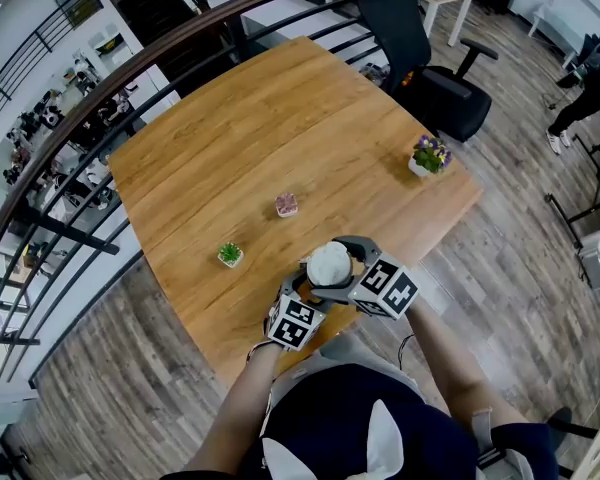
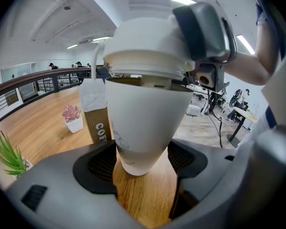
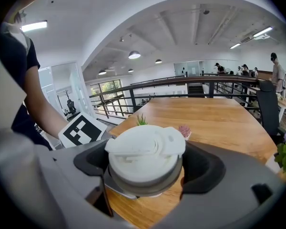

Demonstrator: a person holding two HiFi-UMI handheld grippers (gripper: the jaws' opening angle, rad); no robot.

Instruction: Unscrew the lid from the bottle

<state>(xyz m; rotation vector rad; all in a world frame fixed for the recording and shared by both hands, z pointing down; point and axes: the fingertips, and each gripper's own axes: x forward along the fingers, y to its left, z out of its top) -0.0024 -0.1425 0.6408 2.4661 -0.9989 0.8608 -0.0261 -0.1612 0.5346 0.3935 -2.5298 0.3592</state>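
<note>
bottle [image 1: 329, 264] sits lower middle of the frame, near the wooden table's [image 1: 260, 128] edge; left gripper [image 2: 140, 163] clamped round its body, right gripper [image 3: 145, 168] squeezing the lid [image 3: 145, 149]; plank floor [image 1: 520, 198], black railing [image 1: 100, 98] upper left, office chair [image 1: 420, 58] upper right

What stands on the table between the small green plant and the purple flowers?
A small pink potted plant, slightly off the straight line; the head view shows it.

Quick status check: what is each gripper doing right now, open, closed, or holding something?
Left gripper: closed on the white bottle, low on its body.
Right gripper: closed on the lid.
</note>
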